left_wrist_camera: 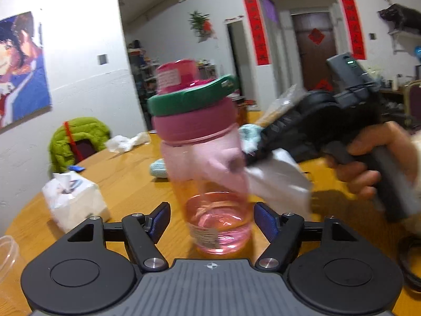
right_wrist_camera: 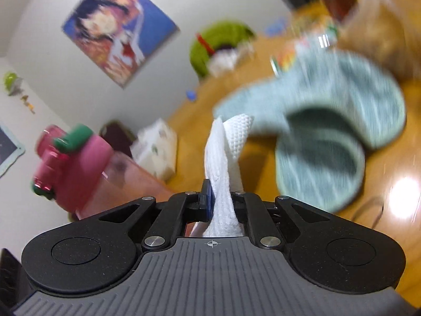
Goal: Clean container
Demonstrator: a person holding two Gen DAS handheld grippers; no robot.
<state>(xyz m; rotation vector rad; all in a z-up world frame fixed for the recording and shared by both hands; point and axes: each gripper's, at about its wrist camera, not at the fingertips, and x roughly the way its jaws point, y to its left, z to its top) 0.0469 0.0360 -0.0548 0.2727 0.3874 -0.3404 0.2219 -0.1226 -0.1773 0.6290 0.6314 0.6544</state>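
A pink see-through bottle (left_wrist_camera: 208, 173) with a dark pink lid and a green carry ring (left_wrist_camera: 189, 100) stands upright on the wooden table (left_wrist_camera: 126, 184). My left gripper (left_wrist_camera: 213, 220) is open around its base, and both blue pads stand clear of the plastic. In the left wrist view my right gripper (left_wrist_camera: 252, 155), held by a hand (left_wrist_camera: 368, 163), comes in from the right. It is shut on a white paper towel (left_wrist_camera: 281, 181) that lies against the bottle's side. The right wrist view shows the same paper towel (right_wrist_camera: 223, 163) pinched in my right gripper (right_wrist_camera: 221, 197), with the bottle (right_wrist_camera: 86, 168) to the left, blurred.
A white tissue pack (left_wrist_camera: 76, 200) sits left of the bottle, with a clear plastic cup (left_wrist_camera: 6, 258) at the near left edge. A light-blue knitted cloth (right_wrist_camera: 329, 137) lies behind the bottle. A green jacket (left_wrist_camera: 79, 137) hangs on a chair at the table's far side.
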